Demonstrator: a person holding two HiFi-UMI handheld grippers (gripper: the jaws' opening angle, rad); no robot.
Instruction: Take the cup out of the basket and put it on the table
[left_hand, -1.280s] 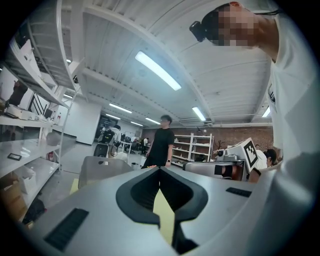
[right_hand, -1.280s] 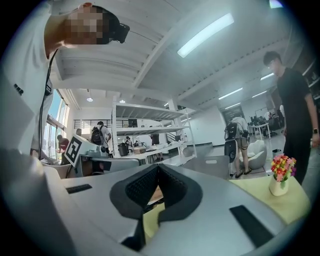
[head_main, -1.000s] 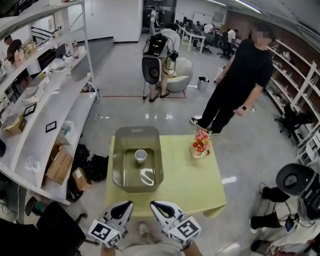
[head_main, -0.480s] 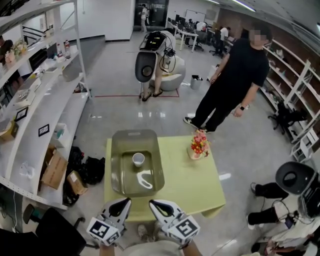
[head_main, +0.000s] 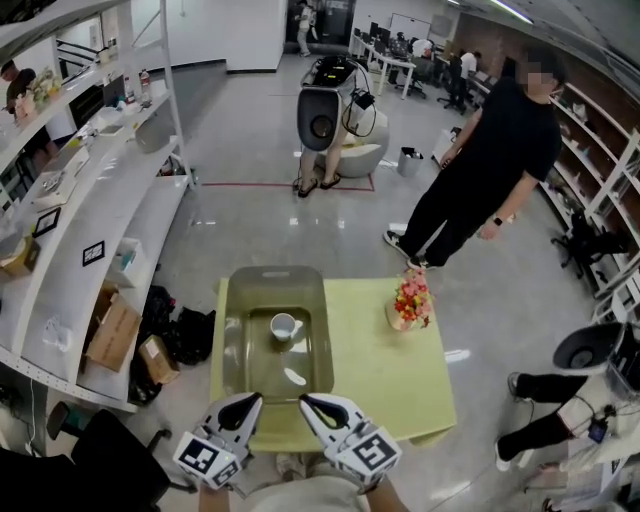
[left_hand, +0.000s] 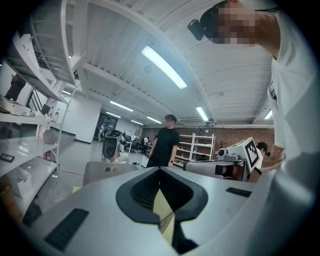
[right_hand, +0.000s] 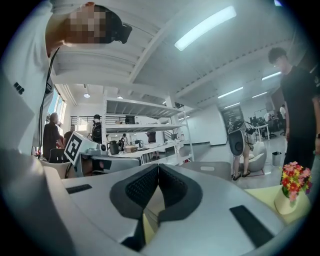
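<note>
Well, the cup (head_main: 283, 325) stands upright in the basket (head_main: 233, 345), ahead of both sets of fingers and well apart from them. The left gripper (head_main: 245, 401) has its fingers (left_hand: 136, 194) pressed together with nothing in them. The right gripper (head_main: 314, 403) has its fingers (right_hand: 141, 189) pressed together too, and they are empty.

I think a few things could go wrong. The fingers must open before they get to the cup, because closed fingers would only poke it and tip it over. The near wall of the basket is just ahead of the fingertips, so a low reach could bump it and push the basket along the counter (head_main: 380, 372). The cup is small and round, so a weak pinch could let it slip. The flowers (head_main: 411, 297) stand ahead and to the right of the right fingers, and a cup set down there could knock them.

No words or brand names can be read. Only black and white square marks show on the grippers.
</note>
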